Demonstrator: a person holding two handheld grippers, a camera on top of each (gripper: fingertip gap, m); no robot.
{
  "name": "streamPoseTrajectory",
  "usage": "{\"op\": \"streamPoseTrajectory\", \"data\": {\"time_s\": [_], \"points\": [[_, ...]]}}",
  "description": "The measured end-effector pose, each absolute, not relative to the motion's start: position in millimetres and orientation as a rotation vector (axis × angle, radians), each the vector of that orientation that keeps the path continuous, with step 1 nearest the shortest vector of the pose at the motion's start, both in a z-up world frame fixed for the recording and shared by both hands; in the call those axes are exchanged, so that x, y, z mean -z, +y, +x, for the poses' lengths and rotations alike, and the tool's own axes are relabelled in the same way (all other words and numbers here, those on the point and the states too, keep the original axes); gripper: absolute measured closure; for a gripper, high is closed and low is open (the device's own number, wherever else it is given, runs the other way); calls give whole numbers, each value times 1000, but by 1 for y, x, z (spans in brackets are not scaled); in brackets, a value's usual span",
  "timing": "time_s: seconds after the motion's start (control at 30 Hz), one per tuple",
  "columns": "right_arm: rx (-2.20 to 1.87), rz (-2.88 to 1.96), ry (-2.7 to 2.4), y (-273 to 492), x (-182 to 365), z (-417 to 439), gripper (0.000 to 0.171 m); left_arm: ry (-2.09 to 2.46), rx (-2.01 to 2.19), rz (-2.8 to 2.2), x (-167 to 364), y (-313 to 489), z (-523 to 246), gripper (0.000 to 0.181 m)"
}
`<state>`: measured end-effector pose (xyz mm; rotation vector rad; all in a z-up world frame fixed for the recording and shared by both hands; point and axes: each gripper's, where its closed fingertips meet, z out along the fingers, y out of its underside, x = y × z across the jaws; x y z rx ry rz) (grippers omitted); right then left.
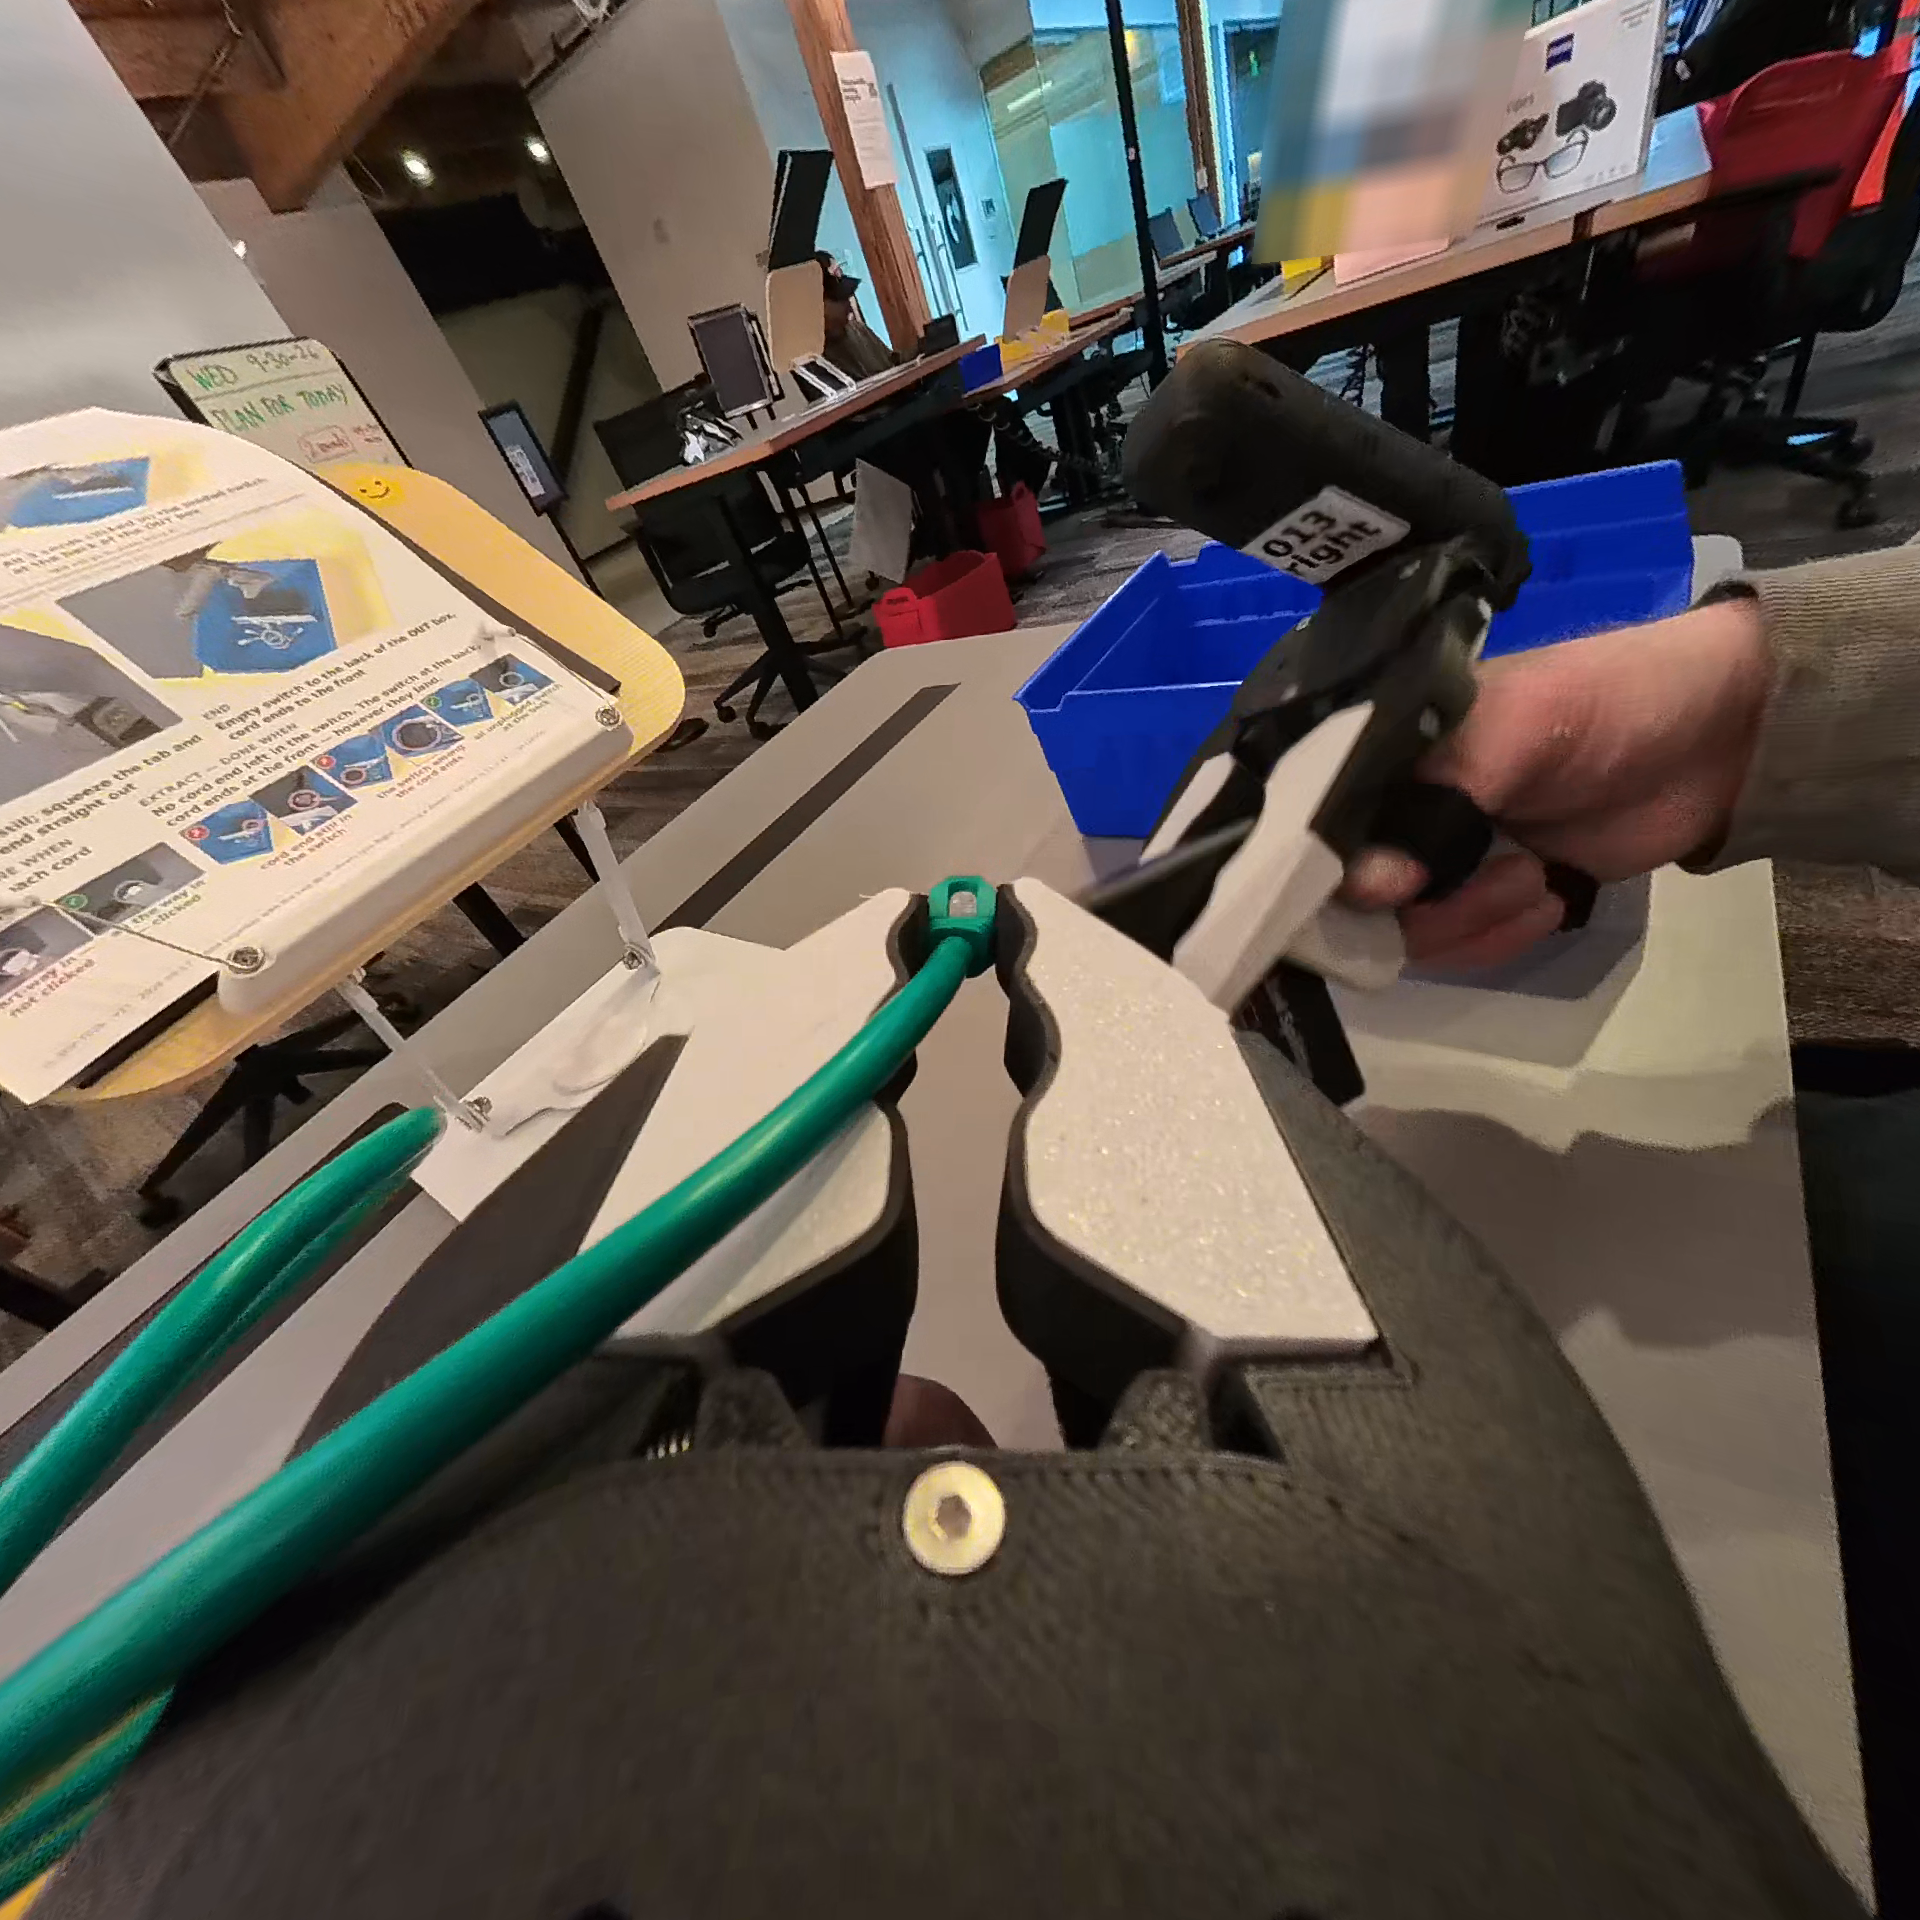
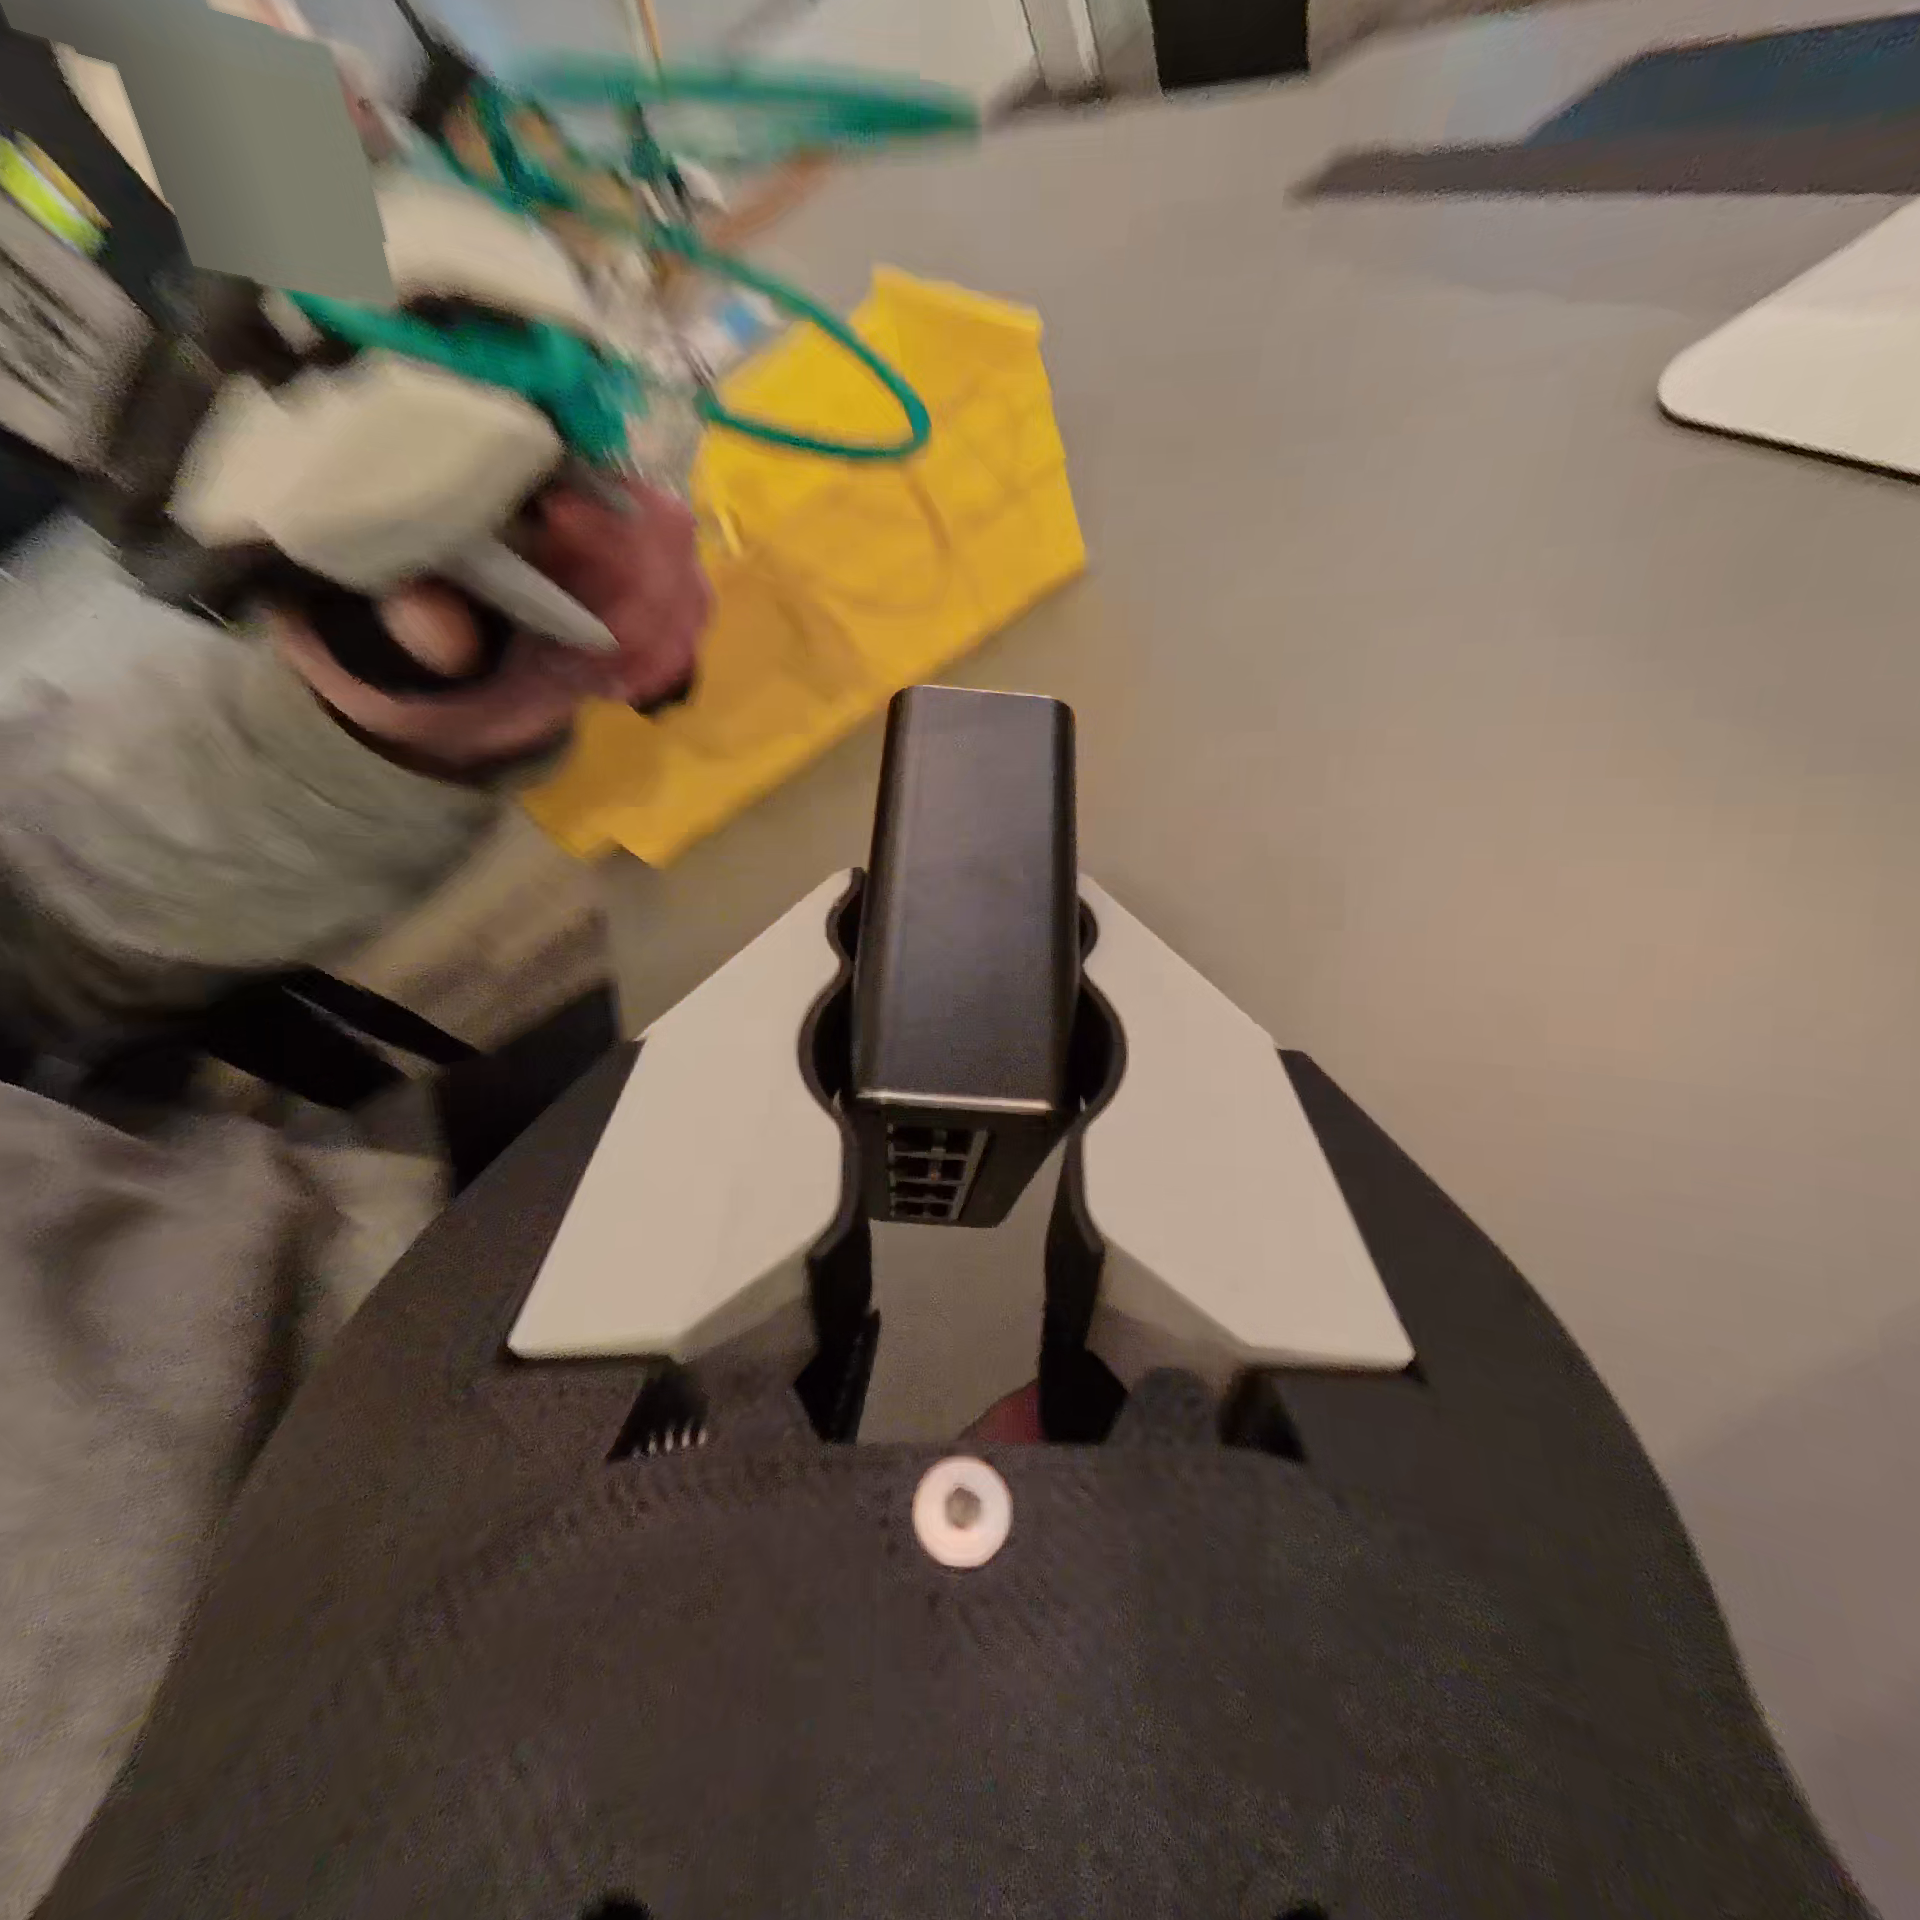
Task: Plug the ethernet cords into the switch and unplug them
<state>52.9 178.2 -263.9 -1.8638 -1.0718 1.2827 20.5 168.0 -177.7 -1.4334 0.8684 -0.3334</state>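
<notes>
Black printed housing with a silver screw fills the bottom of the left wrist view, and ahead of it the left gripper [image 1: 964, 914] has its two white fingers pinched together on the green plug boot of a green ethernet cord [image 1: 665, 1195]. Cord runs back from the fingertips toward lower left, over the left finger, with a second green loop beside it at the left edge. Past the tips, the right gripper [image 1: 1164, 914] comes in from the right, held by a hand [image 1: 1600, 800] in a grey sleeve; its white fingers point down-left, close to the green plug. Behind it a blue bin [image 1: 1132, 717] sits on the grey table [image 1: 1558, 1299]. Instruction sheet on a tilted stand [image 1: 260, 727] at left, office desks and chairs in the background. Right wrist view: black housing again nearest, then the right gripper [image 2: 966, 997] clamped on a black switch [image 2: 966, 904], fingers squeezing its two long sides. Switch points away from the camera, port face toward the camera, ports look empty. Upper left, blurred by motion, the left gripper [image 2: 582, 457] and its hand [image 2: 540, 644] carry the green ethernet cord, loops trailing above a yellow bin [image 2: 883, 582] on the grey table. White flat base [image 2: 1808, 364] at right edge. Cord plug and switch are apart, not plugged.
</notes>
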Motion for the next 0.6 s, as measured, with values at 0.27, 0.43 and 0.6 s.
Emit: {"op": "streamPoseTrajectory", "data": {"time_s": [0.27,0.43,0.6], "points": [[-834,-1754,-1568,161,333,41,139,900,315,-1430,182,166,24,169],[-736,-1613,-1714,158,340,38,138,910,319,-1430,184,165,27,169],[-713,-1632,-1648,169,332,45,113,931,306,-1427,187,164,30,169]]}}
